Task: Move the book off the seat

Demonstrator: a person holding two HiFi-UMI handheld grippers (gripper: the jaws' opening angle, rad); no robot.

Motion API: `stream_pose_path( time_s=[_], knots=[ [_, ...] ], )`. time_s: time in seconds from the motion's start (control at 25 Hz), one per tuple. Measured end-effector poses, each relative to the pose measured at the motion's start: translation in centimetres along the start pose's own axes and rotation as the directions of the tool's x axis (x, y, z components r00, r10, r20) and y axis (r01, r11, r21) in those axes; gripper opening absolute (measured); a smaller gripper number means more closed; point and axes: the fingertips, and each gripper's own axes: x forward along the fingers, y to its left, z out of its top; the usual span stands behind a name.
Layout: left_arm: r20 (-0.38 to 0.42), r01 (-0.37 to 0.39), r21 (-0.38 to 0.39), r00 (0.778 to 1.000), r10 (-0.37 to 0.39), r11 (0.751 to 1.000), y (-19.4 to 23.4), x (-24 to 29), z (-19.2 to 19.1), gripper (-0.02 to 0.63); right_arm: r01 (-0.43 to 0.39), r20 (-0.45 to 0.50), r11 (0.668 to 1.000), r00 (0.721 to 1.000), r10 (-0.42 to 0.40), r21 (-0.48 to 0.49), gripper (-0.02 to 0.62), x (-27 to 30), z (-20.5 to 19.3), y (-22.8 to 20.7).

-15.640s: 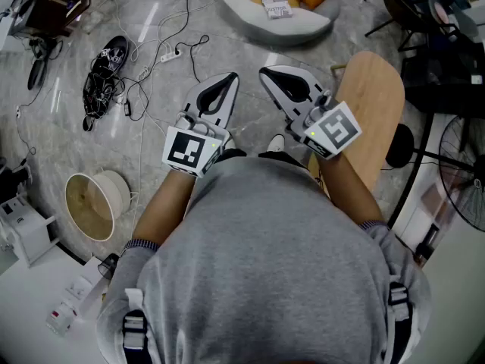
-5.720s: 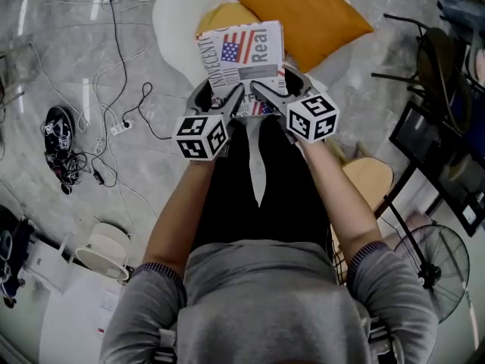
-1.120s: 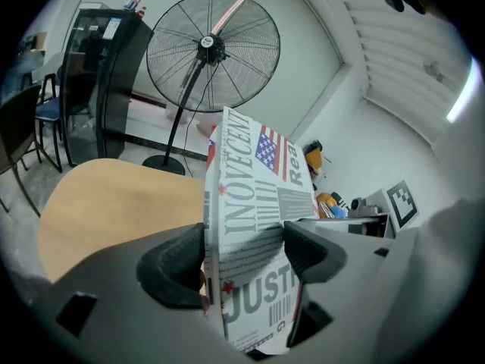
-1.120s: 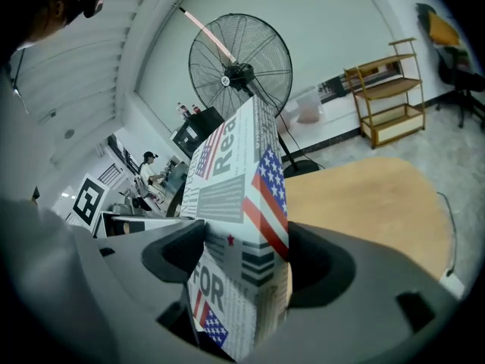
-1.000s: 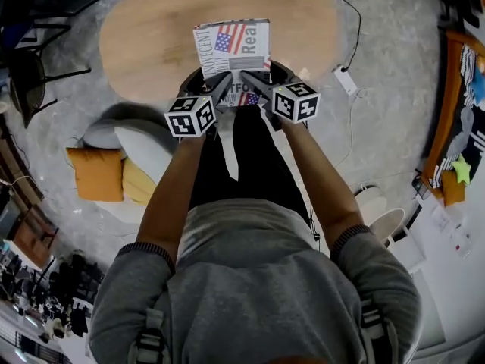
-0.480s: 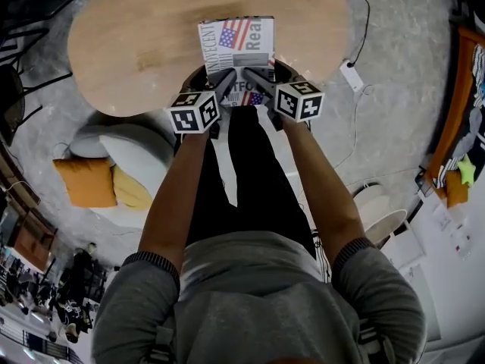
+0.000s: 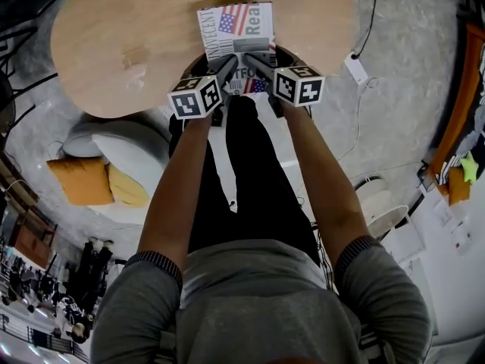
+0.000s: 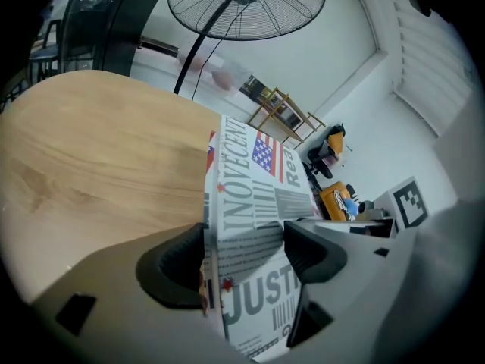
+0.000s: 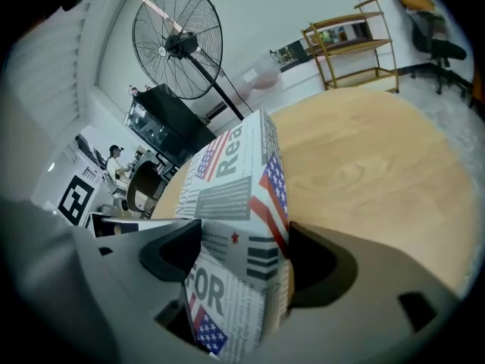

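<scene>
Book, flag-and-newsprint cover: both tongs hold it by its near end, and its far end reaches out over the near edge of the oval wooden table. We cannot tell whether its underside touches the tabletop.

We note the left gripper clamped on the near left corner of the book, one pad on the cover and the other at the spine side. The right gripper is clamped on the near right corner, its pads pressed on either side of the book. The two grippers sit close side by side, with their marker cubes on the near side.

The pale round seat stands on the floor to the left, nearer than the table and well apart from the book. An orange cushion and a yellow cushion lie on it.

A standing fan rises beyond the table's far side. A white cable lies on the grey floor to the right of the table.
</scene>
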Motion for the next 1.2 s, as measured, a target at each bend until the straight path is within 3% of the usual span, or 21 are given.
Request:
stream_pose_path(
  time_s=[0.24,0.52,0.84,1.04,1.2],
  knots=[
    [-0.036,-0.029,0.020,0.999,0.030,0.999,0.9,2.0,-0.8,0.356,0.086,-0.034,0.996,0.996,-0.087,-0.026,0.391,1.6,-0.2,-1.7],
    [-0.062,-0.079,0.048,0.995,0.082,0.996,1.7,2.7,-1.8,0.354,0.114,-0.046,0.992,0.992,-0.116,-0.053,0.391,1.3,0.2,-2.3],
    [0.002,-0.110,0.093,0.994,0.111,0.990,1.3,-1.4,1.6,0.354,0.041,0.064,0.998,0.997,-0.037,-0.056,0.390,-1.4,2.9,0.5],
    [0.051,-0.100,0.069,0.994,0.096,0.993,0.2,-6.2,4.2,0.354,0.002,0.105,0.995,0.994,0.009,-0.099,0.390,-3.4,5.6,5.2],
    [0.093,-0.099,0.107,0.992,0.089,0.989,-0.7,-11.0,7.2,0.354,-0.055,0.126,0.983,0.989,0.078,-0.175,0.373,-5.2,7.6,10.4]
  ],
)
